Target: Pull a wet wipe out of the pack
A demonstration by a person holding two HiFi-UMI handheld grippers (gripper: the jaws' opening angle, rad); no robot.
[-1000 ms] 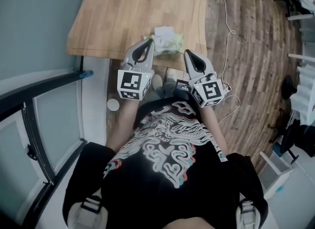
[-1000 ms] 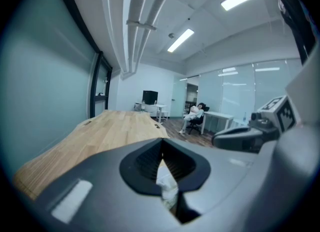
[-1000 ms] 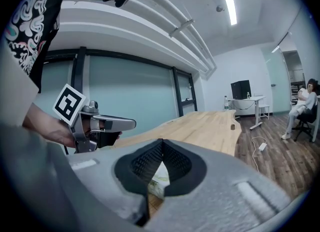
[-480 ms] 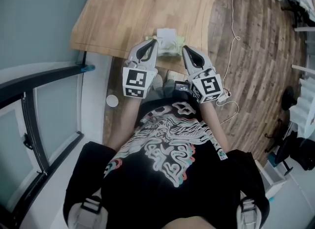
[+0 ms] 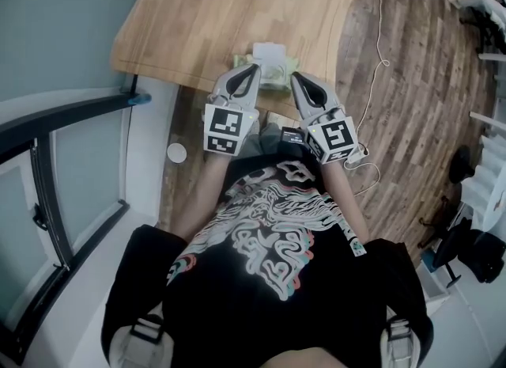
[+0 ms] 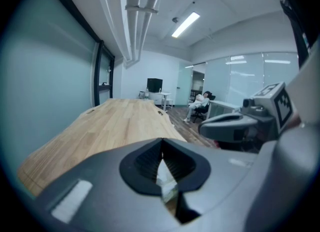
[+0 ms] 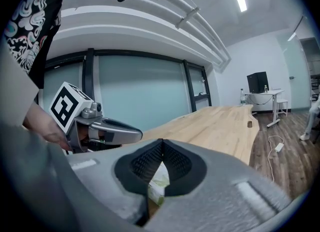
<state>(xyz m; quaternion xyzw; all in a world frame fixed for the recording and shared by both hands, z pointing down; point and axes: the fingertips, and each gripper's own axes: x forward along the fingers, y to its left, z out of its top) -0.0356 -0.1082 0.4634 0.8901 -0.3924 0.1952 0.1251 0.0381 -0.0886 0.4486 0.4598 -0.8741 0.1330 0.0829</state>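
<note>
A white cable [image 5: 379, 42] trails over the plank floor [image 5: 411, 105] beyond the counter's [image 5: 213, 10] right edge. A small white round object [image 5: 177, 153] lies below its near left corner.

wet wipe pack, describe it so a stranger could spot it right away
Find the long wooden table. At its near edge lies the wet wipe pack. It's the only thing there: pale green, with a white flap on top.

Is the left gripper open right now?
No, the grey left gripper has jaws meeting tip to tip, with nothing between them.
</note>
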